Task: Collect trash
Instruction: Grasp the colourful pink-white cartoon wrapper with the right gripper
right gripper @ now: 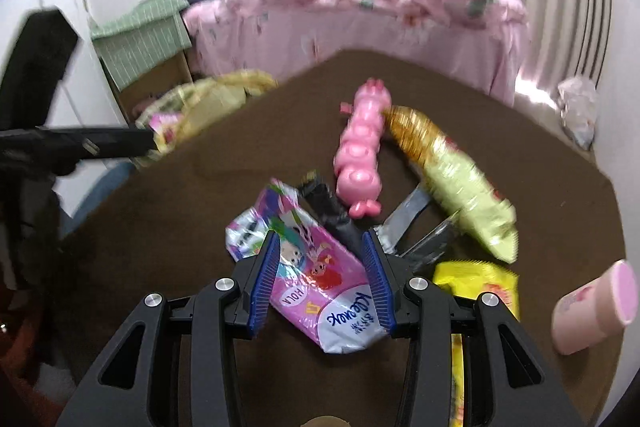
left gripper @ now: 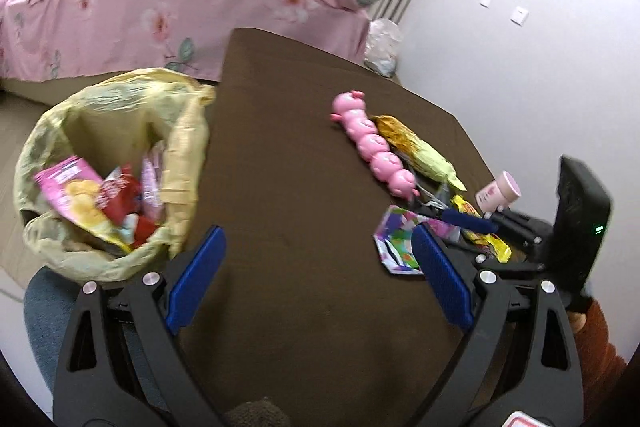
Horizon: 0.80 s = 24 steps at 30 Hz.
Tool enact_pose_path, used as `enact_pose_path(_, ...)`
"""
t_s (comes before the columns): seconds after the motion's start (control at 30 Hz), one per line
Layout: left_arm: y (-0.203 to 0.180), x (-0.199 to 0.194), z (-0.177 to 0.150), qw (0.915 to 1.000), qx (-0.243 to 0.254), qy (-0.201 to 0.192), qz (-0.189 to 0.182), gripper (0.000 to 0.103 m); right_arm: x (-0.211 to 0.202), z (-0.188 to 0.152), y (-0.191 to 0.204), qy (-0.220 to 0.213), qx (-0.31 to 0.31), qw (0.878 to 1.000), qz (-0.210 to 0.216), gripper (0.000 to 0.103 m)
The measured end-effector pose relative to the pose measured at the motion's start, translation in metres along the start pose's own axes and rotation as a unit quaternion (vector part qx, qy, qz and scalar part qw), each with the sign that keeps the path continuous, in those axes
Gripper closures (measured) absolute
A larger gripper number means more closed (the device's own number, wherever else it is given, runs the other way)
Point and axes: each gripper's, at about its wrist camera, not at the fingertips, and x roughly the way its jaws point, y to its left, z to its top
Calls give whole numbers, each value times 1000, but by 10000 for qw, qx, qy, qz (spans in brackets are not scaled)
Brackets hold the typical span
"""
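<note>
Right tongs point(right gripper: 320, 283) straddle pink Kleenex pack point(right gripper: 320, 291), crumpled.

In the right wrist view, the tissue pack point(right gripper: 316, 275) lies between the jaws, but motion blur hides whether the pads press it. The yellow wrapper point(right gripper: 478, 285) is half hidden behind the right gripper's frame. The bin bag point(left gripper: 108, 171) beside the table's left edge holds wrappers too smeared to identify.
</note>
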Motion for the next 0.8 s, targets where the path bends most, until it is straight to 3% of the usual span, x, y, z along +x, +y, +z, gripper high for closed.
enact_pose_path(0.17,10,-2,-1,10000,-59,-4,-72,14,-4,-21,10,235,219,9989,337,62)
enact_pose_path(0.53,3,3,-6,9999,-56,31,-124,14,-37,-60,29,438,-38,9988,220,62)
enact_pose_path(0.6,0,-1,-6,9999,-10,-8,-100,14,-53,-61,21,112,184,9995,233,62)
enact_pose_path(0.67,-3,-6,-6,9999,15,-56,-99,14,-69,-63,10,-245,373,9974,563,62)
enact_pose_path(0.73,-5,-8,-8,9999,-5,-72,-133,14,-70,-67,-3,-188,582,9949,805,62)
enact_pose_path(0.8,-8,-9,-9,9998,-54,-61,-203,14,-62,-74,-14,19,720,9943,784,62)
